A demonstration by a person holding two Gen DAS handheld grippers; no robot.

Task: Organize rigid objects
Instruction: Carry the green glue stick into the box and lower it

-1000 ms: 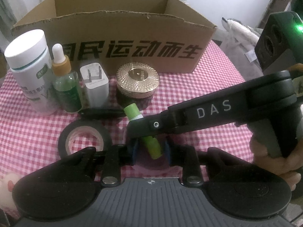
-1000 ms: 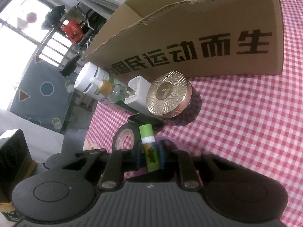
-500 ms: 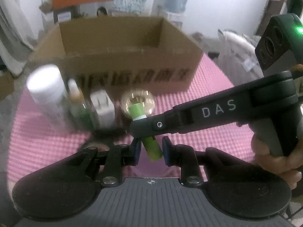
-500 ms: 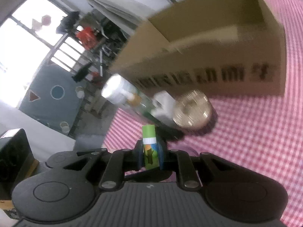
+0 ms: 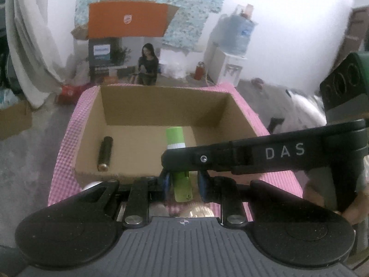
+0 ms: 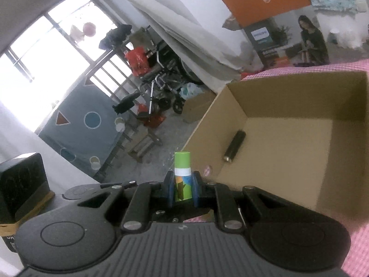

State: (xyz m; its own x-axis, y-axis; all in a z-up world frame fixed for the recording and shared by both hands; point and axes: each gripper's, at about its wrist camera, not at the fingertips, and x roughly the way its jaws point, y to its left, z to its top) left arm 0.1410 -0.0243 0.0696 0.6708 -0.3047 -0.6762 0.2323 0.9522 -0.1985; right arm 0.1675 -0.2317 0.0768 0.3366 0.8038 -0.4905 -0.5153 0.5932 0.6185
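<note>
Up over the cardboard box (image 5: 161, 120), my left wrist view looks down into its open top. My left fingers (image 5: 183, 182) stand apart, with the green glue stick (image 5: 178, 161) between them; whether the blue pads touch it I cannot tell. My right gripper's black arm, lettered DAS, crosses in from the right above the stick's middle. The stick's green cap reaches past the box's near rim, over the bare floor of the box. A black cylinder (image 5: 105, 153) lies by the left wall, well apart from the stick. The pink checked cloth of the desk (image 5: 66, 152) shows around the box.

From the right wrist view, my right fingers (image 6: 182, 190) are narrow, clamped on the glue stick (image 6: 182, 173), which stands upright between the blue pads. The box (image 6: 288, 106) opens to the right, its near-left corner just beside the stick. The black cylinder (image 6: 234, 146) rests against the left wall, with wide bare floor beyond.
</note>
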